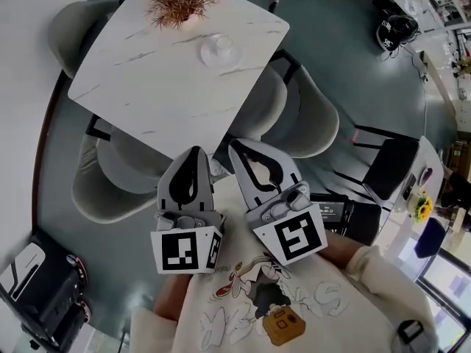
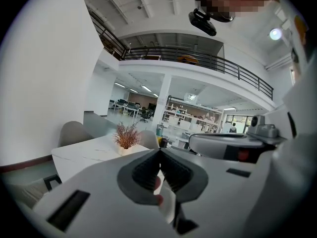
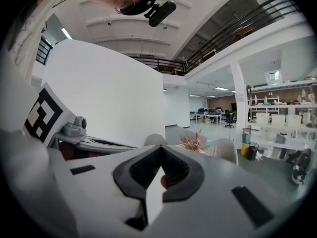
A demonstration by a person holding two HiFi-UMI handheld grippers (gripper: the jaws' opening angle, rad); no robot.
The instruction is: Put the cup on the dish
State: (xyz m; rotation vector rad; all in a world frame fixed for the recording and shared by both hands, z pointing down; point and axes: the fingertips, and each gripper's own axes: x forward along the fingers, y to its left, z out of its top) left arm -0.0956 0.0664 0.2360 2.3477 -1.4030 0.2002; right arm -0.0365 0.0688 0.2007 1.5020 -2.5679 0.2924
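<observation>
Cup (image 1: pixel 223 44): white, upright on white dish (image 1: pixel 208 59), upper centre (handle unclear)
Jaws: left gripper (image 1: pixel 194 151) and right gripper (image 1: pixel 235 145) both together, empty

Left gripper (image 1: pixel 193 155) jaws pressed together, nothing between them, right gripper (image 1: pixel 237 147) just beside it, jaws likewise together and empty, both pointing forward and slightly down, tips near each other.
</observation>
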